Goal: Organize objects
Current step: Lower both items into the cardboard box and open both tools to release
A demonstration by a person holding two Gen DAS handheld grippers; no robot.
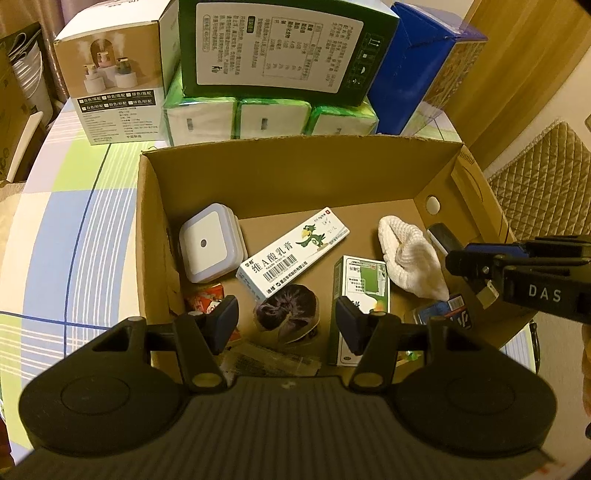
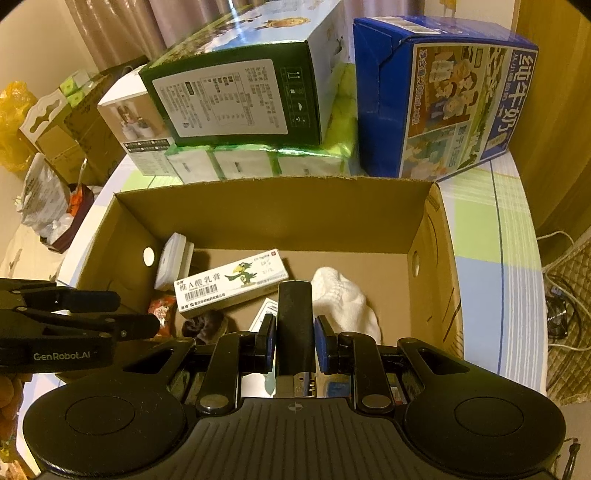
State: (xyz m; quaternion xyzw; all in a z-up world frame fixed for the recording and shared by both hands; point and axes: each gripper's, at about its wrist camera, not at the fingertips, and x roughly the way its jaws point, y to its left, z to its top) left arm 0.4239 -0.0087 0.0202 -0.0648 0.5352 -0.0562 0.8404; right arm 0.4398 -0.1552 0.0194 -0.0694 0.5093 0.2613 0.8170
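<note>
From the left wrist camera, a checked tablecloth (image 1: 77,206) in blue, green and white is covering the table, and a quilted cushion (image 1: 535,177) is showing at the right edge. An open cardboard box (image 1: 295,177) is sitting in the middle. Behind it, tissue packs (image 1: 269,120) are carrying a green carton (image 1: 273,48), with a humidifier box (image 1: 114,81) to the left and a blue milk carton (image 1: 417,66) to the right. Inside the box a white night light (image 1: 210,249) is leaning by the left wall, a long white ointment box (image 1: 295,251) is lying diagonally, and a white knitted cloth (image 1: 413,254) is resting toward the right. The left gripper (image 1: 288,321) is hovering over the box's near edge with its fingers spread wide and nothing between them. The right gripper (image 1: 517,273) is reaching in from the right.

From the right wrist camera, curtains (image 2: 122,26) are hanging at the back and bags and cartons are cluttering the floor at left (too blurred to name). The right gripper (image 2: 295,343) is clamping a black rectangular device (image 2: 294,325), possibly a stapler, upright above the box floor, just beside the cloth (image 2: 343,299). The left gripper (image 2: 110,314) is crossing the box's left wall (image 2: 122,236).
</note>
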